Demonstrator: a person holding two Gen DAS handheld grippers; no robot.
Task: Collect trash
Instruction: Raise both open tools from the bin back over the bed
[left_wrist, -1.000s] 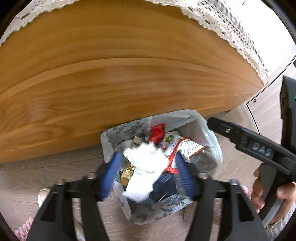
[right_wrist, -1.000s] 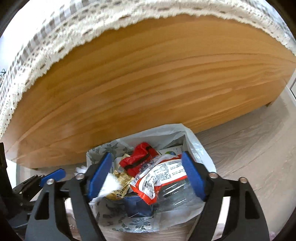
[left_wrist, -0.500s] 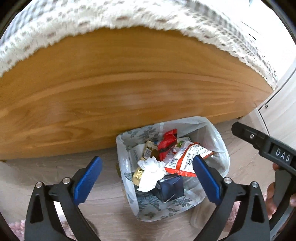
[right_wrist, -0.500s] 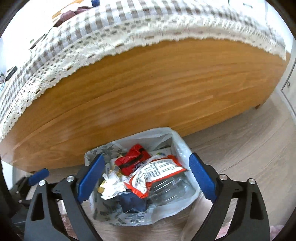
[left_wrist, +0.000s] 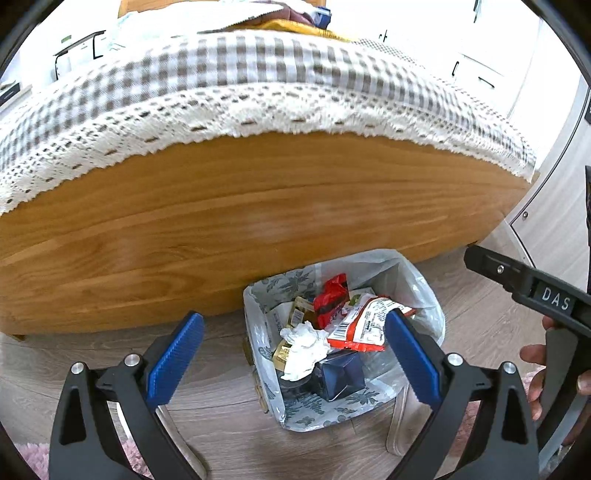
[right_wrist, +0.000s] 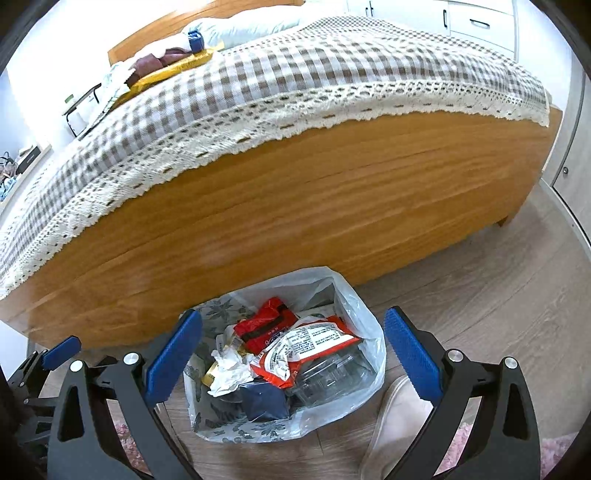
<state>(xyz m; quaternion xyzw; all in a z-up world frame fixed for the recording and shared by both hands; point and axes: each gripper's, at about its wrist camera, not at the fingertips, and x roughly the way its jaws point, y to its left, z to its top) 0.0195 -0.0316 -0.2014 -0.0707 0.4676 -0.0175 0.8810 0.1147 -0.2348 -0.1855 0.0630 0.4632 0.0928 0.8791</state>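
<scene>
Right wrist view alone shows pillow (right_wrist: 240, 27).

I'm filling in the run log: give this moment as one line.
phase: trash dropped | left gripper: open, empty | right gripper: open, empty | crumpled tissue: in bin | trash bin: by bed frame

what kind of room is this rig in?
Most likely a bedroom: a wooden bed frame under a checked, lace-edged bedspread, pillows at its far end, and a lined trash bin on the wood-look floor.
</scene>
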